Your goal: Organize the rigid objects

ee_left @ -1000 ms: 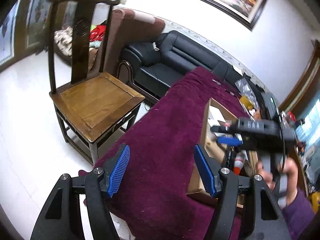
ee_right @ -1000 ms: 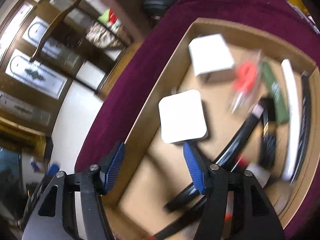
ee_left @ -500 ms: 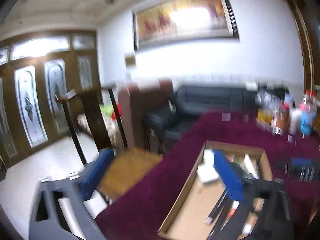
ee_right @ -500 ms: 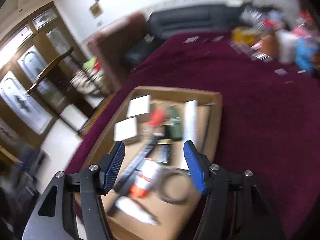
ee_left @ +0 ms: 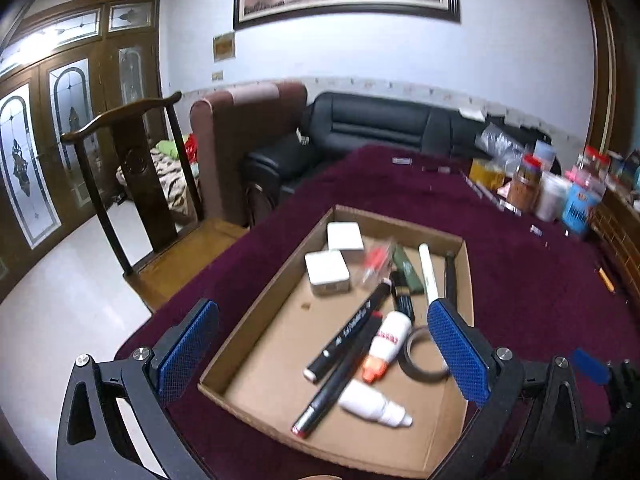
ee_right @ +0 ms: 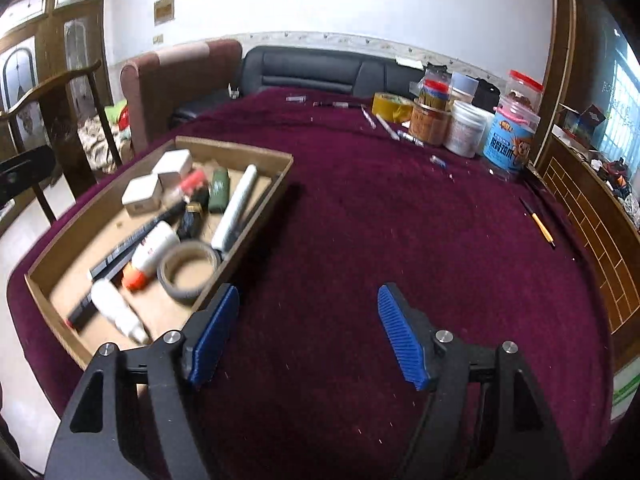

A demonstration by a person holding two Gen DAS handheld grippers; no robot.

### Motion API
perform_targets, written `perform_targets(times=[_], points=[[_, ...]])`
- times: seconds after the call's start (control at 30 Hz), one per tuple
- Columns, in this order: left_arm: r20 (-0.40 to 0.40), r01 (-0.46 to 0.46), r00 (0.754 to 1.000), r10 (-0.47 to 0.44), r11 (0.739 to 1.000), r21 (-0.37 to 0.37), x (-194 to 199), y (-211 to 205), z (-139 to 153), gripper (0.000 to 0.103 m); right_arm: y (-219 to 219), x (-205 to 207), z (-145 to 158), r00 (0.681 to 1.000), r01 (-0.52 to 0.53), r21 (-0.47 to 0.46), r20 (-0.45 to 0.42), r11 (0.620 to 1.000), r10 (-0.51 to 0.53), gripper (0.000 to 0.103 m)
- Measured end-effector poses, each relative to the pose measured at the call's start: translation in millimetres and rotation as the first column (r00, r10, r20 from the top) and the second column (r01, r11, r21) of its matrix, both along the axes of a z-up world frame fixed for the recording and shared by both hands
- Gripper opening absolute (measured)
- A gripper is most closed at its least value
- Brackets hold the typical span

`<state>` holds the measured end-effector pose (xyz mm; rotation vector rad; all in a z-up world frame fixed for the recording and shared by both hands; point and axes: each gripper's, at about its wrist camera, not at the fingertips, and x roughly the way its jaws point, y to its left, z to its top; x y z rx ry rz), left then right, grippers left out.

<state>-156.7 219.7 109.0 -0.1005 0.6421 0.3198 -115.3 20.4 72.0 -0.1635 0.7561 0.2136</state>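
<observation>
Over on the left, a wooden chair (ee_left: pixel 132 184) stands on the pale floor just beside the table's edge, with a brown armchair (ee_left: pixel 248 128) and a black sofa (ee_left: pixel 376 128) behind it. On the maroon tablecloth (ee_right: pixel 380 216) sits a shallow cardboard tray (ee_left: pixel 260 296), and the left gripper (ee_left: pixel 320 356) hangs over its near end, fingers spread wide, grasping nothing. Inside the tray, two white square boxes (ee_left: pixel 326 270) lie at the far left corner; to their right come a red-tipped item in a clear wrapper (ee_left: pixel 374 264), a green tube (ee_left: pixel 408 272) and a long white stick (ee_left: pixel 428 280) near the right wall. Closer in, two black markers (ee_left: pixel 348 330) lie side by side on a slant, a white glue bottle with an orange cap (ee_left: pixel 386 344) lies beside them, a roll of tape (ee_left: pixel 424 354) lies flat by the right wall, and a second white bottle (ee_left: pixel 374 404) rests nearest the front. To the right of the tray, the right gripper (ee_right: pixel 308 334) is over bare cloth, likewise spread apart and holding nothing. Further right, at the far edge of the table, a cluster of jars and tubs (ee_right: pixel 476 120) stands together, with a yellow tape roll (ee_right: pixel 390 106) next to them and a few pens scattered close by. A yellow pencil (ee_right: pixel 540 222) lies alone near the right edge.
</observation>
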Motion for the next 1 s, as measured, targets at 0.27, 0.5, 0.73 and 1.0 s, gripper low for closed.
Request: perform_targets(times=[0.27, 0.5, 0.73, 1.0], points=[[-0.07, 0.019, 0.997, -0.018, 1.0, 0.01, 7, -15, -9, 0.102, 7, -8, -7, 1.0, -0.029, -0.064, 0.0, 0.998, 0.029, 0.072], [-0.104, 0.02, 0.994, -0.021, 1.0, -0.018, 8, -6, -16, 0.102, 7, -6, -10, 0.999, -0.023, -0.045, -0.031, 0.999, 0.021, 0.072], [-0.106, 0.01, 0.994, -0.014, 0.999, -0.039, 7, 6, -17, 0.102, 20, -9, -9, 0.999, -0.037, -0.066, -0.028, 0.997, 0.036, 0.072], [-0.118, 0.008, 0.993, -0.015, 0.998, -0.063, 9, 19, -23, 0.102, 36, -10, -10, 0.998, -0.061, -0.103, -0.026, 0.993, 0.058, 0.072]])
